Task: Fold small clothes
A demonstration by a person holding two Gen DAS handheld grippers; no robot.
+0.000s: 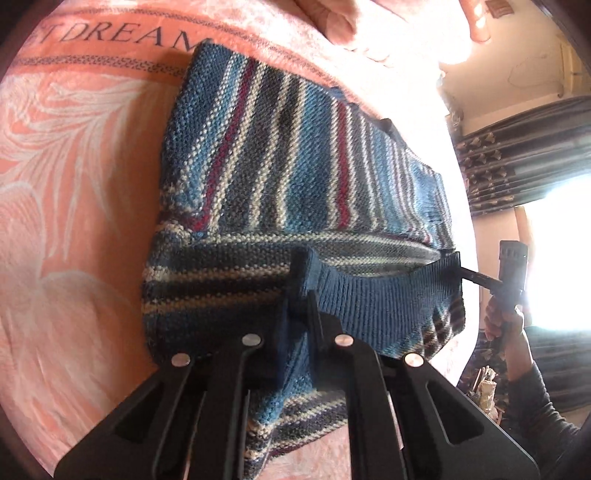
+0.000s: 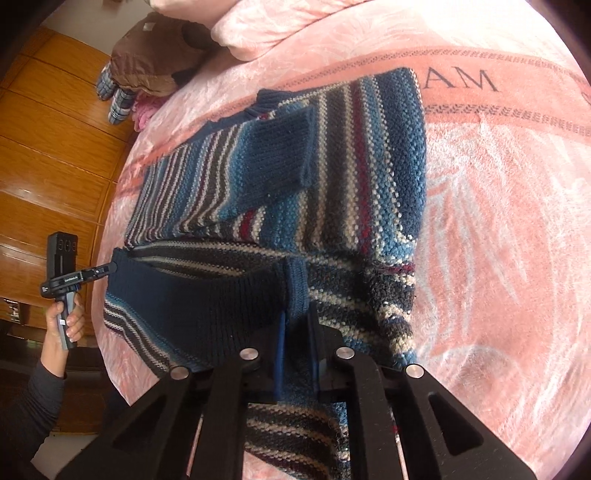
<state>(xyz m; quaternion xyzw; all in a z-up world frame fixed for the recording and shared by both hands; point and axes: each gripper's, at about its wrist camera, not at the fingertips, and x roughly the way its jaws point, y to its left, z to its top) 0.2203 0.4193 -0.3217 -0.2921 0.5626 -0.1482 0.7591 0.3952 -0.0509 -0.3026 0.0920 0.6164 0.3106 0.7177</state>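
Knitted wool in blue, cream, grey and dark red stripes made up the sweater [image 1: 295, 162], which lay spread on a pink blanket [image 1: 74, 221] printed with pale leaves and dark lettering. Its nearer edge, the plain blue ribbed hem [image 1: 373, 302], was lifted off the rest of the sweater and stretched between the two grippers.

The left gripper [image 1: 301, 291] had its fingers closed tight on one end of that hem, blue knit bunched between them. From the other camera it showed as a black tool at the left end of the hem [image 2: 199, 295], gripped by a hand [image 2: 64, 321] in a dark grey sleeve.

The right gripper [image 2: 297, 295] was likewise pinched shut on the other end of the hem, its blue pads [image 2: 279, 354] pressing the fabric. On the sweater beyond the hem, a sleeve [image 2: 258, 162] with a dark ribbed cuff lay folded across the striped body.

Past the sweater's far side sat a pink pillow [image 2: 280, 26], a brown cushion [image 2: 155, 55] and wooden panelling [image 2: 48, 147].
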